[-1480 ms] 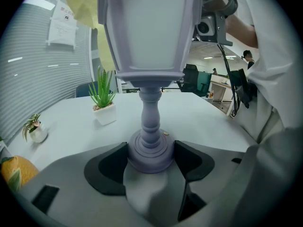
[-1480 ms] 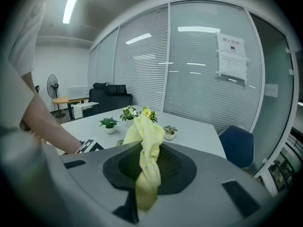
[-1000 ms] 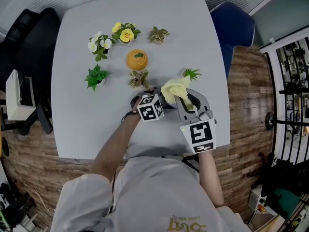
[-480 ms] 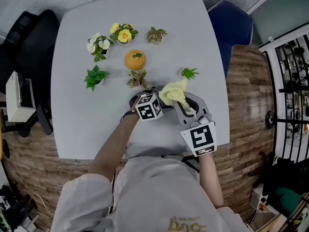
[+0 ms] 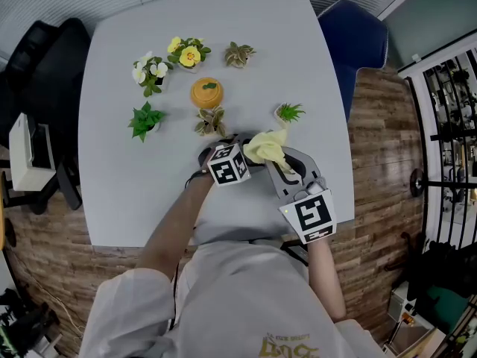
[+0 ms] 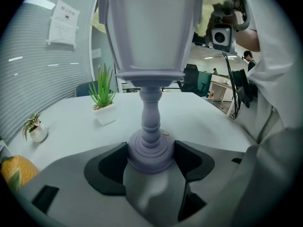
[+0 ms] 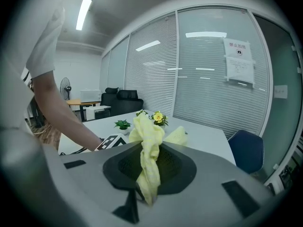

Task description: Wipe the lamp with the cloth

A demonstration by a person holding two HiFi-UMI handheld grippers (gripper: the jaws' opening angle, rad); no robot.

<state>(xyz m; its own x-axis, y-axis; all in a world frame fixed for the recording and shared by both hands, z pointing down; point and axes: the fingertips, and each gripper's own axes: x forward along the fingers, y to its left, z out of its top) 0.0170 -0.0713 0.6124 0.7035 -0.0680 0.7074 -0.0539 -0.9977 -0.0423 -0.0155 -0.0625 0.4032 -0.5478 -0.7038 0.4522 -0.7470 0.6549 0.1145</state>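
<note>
Yellow cloth (image 7: 149,150) is clamped in the right hand-held gripper (image 5: 287,171) and held at the top of the lamp (image 6: 151,56). The lamp's base is clamped by the left hand-held gripper (image 6: 151,157) over the surface (image 5: 149,192).

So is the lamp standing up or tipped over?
Standing up. The lamp rises straight from its round base, which the left gripper clamps on both sides.

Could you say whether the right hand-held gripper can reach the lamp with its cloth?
Probably yes: the right hand-held gripper holds the cloth by the lamp, whose base the left hand-held gripper grips; nothing between.
</note>
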